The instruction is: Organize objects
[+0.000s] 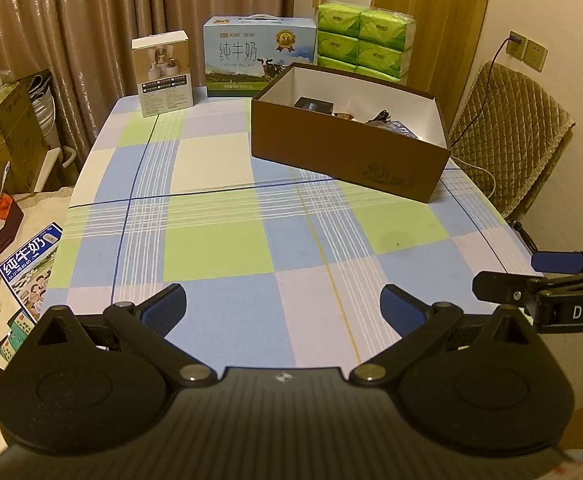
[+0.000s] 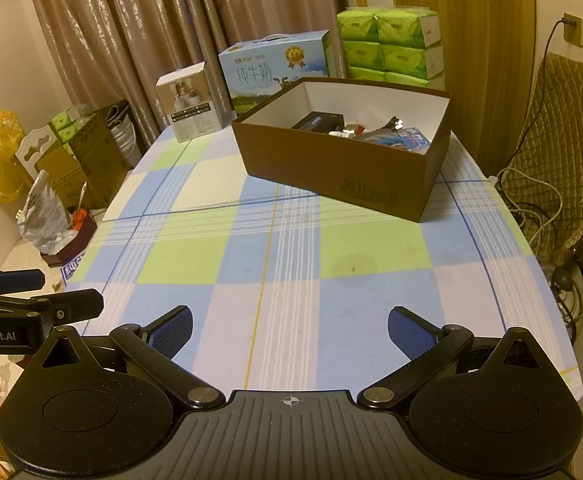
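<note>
I hold both grippers low over the near edge of the checked tablecloth point(image 1: 219, 240), side by side and well apart from everything else. The left gripper point(image 1: 283, 308) has its jaws spread wide and empty; the right gripper point(image 2: 290, 330) is the same, wide apart with nothing between the pads. The brown box point(image 2: 331, 172) sits on the far right of the table, lid off, with several small items point(image 2: 355, 130) lying inside; I cannot make most of them out. Nothing loose lies on the cloth between me and the box, so I judge the sorting is either done or waiting on the small white carton point(image 2: 189, 100) and the milk carton point(image 2: 275, 72) at the far edge. If I reach for either, I should go in level and square to its narrow sides
</note>
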`<state>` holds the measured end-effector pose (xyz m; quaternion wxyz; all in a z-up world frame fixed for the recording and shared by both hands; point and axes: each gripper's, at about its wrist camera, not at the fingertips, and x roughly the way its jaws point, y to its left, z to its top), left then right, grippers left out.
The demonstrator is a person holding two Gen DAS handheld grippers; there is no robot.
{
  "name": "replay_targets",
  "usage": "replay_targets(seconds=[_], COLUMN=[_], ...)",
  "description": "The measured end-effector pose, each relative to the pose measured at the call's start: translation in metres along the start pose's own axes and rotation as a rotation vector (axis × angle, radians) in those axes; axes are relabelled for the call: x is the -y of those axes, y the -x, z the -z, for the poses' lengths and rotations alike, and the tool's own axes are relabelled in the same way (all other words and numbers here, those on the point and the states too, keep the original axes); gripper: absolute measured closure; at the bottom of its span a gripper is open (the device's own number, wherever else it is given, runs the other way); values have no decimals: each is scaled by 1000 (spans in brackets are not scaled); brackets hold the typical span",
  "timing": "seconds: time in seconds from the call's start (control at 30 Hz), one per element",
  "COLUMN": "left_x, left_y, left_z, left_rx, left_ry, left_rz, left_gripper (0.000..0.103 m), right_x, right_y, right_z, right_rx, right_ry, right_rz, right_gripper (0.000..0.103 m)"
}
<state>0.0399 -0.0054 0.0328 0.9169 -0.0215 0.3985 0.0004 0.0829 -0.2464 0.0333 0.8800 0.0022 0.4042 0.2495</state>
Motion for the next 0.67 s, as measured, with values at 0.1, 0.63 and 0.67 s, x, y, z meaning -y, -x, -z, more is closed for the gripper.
replay_targets(seconds=[0.1,0.63,0.67], left_x=[-1,-3,-3], left_y=[-1,-7,-8], left_z=[-1,-6,-7], left_rx=[-2,5,6], left_ry=[1,7,5], left_rz=[0,-12,-14], left_gripper=[1,1,1], right_x=[-1,-3,-3], right_y=[-1,-11,-11], right_z=[0,-5,-6], right_rx=[-3,-16,-16], right_ry=[1,10,10], right_rz=[1,8,8], right_gripper=[2,2,2])
